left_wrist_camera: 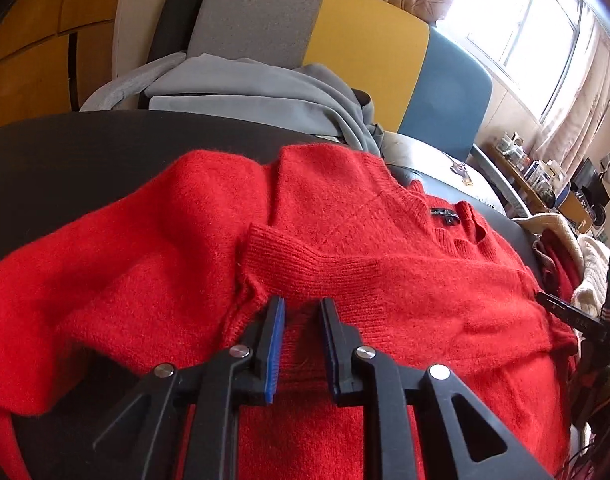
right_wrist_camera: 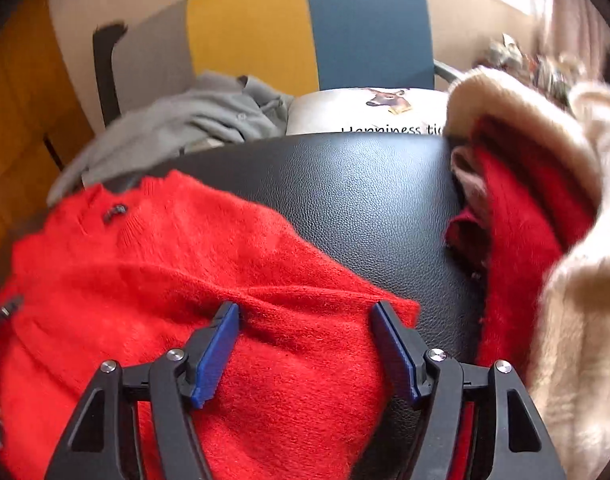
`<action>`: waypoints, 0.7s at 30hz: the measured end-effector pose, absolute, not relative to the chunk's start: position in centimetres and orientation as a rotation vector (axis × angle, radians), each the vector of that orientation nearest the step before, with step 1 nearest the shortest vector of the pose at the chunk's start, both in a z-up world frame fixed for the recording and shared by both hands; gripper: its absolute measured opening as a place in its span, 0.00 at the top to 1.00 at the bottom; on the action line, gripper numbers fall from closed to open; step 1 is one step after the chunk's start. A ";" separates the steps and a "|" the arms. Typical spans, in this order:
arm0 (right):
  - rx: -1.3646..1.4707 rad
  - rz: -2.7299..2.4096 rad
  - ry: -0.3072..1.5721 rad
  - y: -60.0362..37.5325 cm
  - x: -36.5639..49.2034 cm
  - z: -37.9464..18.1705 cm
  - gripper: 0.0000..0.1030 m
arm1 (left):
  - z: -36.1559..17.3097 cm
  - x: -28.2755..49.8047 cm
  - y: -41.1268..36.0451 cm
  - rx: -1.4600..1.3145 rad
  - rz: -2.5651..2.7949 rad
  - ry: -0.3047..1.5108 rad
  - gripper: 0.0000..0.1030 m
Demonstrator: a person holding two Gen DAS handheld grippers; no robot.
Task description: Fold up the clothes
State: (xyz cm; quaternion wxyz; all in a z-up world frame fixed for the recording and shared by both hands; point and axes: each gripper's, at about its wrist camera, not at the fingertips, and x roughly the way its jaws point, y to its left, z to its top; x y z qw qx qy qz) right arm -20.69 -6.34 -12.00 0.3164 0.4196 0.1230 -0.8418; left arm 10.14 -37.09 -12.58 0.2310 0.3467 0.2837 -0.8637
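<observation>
A red knit sweater (left_wrist_camera: 345, 216) lies on a black leather surface (left_wrist_camera: 85, 160), neck label up, with one ribbed sleeve (left_wrist_camera: 313, 264) folded across the chest. My left gripper (left_wrist_camera: 303, 302) sits low over the near part of the sweater. Its blue-padded fingers stand close together, with ribbed red knit pinched between them. In the right wrist view the same sweater (right_wrist_camera: 185, 264) fills the lower left. My right gripper (right_wrist_camera: 305, 310) hovers open over its right edge, fingers wide apart and nothing held.
A pile of cream and red garments (right_wrist_camera: 545, 220) sits at the right of the black surface (right_wrist_camera: 365, 200). Grey clothing (left_wrist_camera: 265, 96) lies behind on a grey, yellow and blue seat (left_wrist_camera: 365, 44). A white printed cushion (right_wrist_camera: 365, 112) is at the back, and a cluttered shelf (left_wrist_camera: 545, 176) far right.
</observation>
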 end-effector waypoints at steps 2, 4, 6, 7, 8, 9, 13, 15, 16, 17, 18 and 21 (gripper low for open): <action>1.081 -2.272 0.377 -6.6 -19.6 -10.5 0.33 | -12.3 10.9 -36.9 0.942 -2.368 0.815 0.82; 0.972 -2.257 0.351 -6.7 -17.1 -8.2 0.31 | -12.1 11.6 -36.7 0.931 -2.361 0.850 0.82; 0.926 -2.144 0.341 -7.9 -13.6 -6.9 0.12 | -11.6 13.0 -36.4 0.909 -2.345 0.899 0.80; 0.915 -2.085 0.343 -8.6 -11.9 -6.7 0.10 | -11.2 14.4 -36.1 0.885 -2.339 0.926 0.80; 0.913 -2.033 0.350 -9.3 -10.4 -6.9 0.09 | -10.8 15.8 -35.8 0.862 -2.334 0.952 0.79; 0.916 -1.977 0.360 -10.0 -8.7 -7.3 0.09 | -10.3 17.3 -35.5 0.836 -2.327 0.975 0.78; 0.917 -1.860 0.439 -12.2 -3.1 -10.1 0.09 | -8.6 26.2 -35.4 0.714 -2.256 1.076 0.77; 0.935 -1.849 0.463 -12.6 -2.0 -12.2 0.08 | -8.4 31.3 -36.1 0.644 -2.205 1.162 0.74; 0.933 -1.851 0.477 -12.7 -1.4 -12.8 0.08 | -8.5 33.7 -36.4 0.611 -2.173 1.201 0.73; 0.919 -1.857 0.493 -12.5 -0.9 -12.7 0.07 | -8.8 35.8 -36.7 0.581 -2.130 1.244 0.72; 0.919 -1.852 0.500 -12.4 -0.6 -12.9 0.01 | -9.2 37.9 -37.0 0.551 -2.086 1.286 0.69; 0.930 -1.839 0.497 -12.4 -0.6 -13.2 0.00 | -10.7 42.7 -37.9 0.479 -1.955 1.404 0.62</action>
